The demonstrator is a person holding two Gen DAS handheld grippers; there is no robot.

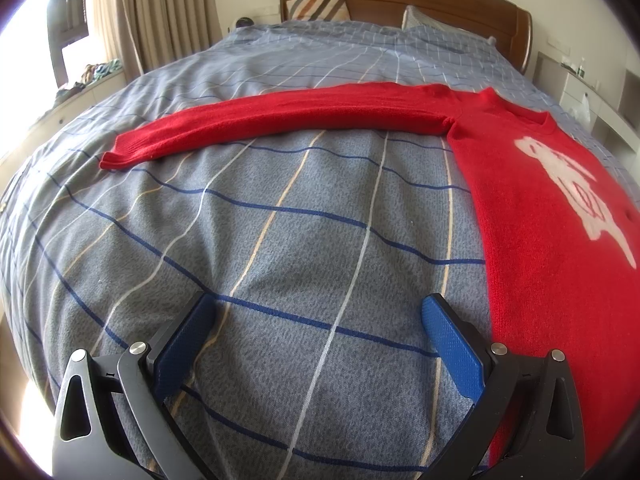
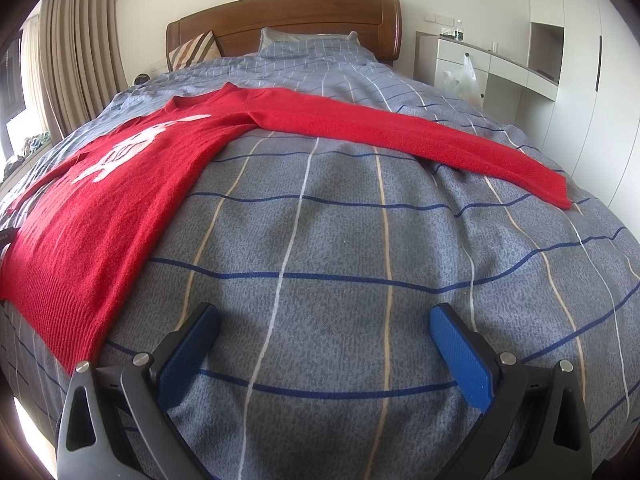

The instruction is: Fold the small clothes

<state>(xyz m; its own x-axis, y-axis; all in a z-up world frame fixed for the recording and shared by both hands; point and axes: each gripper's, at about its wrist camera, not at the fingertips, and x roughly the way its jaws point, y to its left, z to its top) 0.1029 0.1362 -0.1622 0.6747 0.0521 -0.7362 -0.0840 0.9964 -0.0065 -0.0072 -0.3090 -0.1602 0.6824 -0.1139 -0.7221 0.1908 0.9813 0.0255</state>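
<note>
1. Your left gripper (image 1: pixel 318 312) hangs over the bed (image 1: pixel 280 240), jaws spread, gripping nothing
2. Your right gripper (image 2: pixel 324 322) is the same, jaws spread
3. The red sweater (image 2: pixel 120 192) lies flat between them, sleeves out, its white motif (image 1: pixel 580 192) not legible

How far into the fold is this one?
Done: red sweater lies spread flat on the bed, sleeves out. In hand: nothing; left hand-held gripper and right hand-held gripper are open over bare cover. Left: every fold, starting with the sleeves.
</note>
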